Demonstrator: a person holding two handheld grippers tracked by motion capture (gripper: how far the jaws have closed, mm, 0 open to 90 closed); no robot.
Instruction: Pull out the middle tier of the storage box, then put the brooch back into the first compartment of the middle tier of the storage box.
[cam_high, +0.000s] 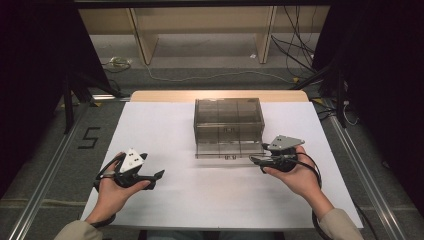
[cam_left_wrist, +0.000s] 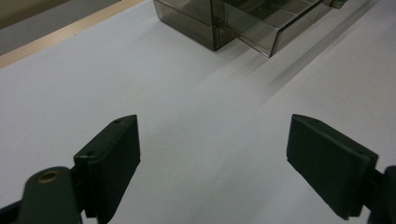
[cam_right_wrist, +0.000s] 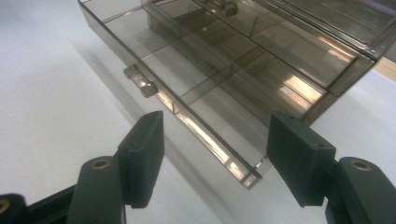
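One smoky clear drawer box (cam_high: 228, 121) sits toward the far edge of the white table (cam_high: 165, 125), midway along it, with its one bottom drawer (cam_right_wrist: 196, 88) pulled out toward the person. Two grippers are in hand. The right gripper (cam_right_wrist: 215, 154) has its jaws wide at the drawer's near right corner, clamping nothing. The left gripper (cam_left_wrist: 212, 158), jaws wide and empty, hovers near the table's near left corner.

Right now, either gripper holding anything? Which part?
Nothing held. Right gripper is open, jaws straddling the pulled-out drawer's front corner without pressing. Left gripper is open over bare table.
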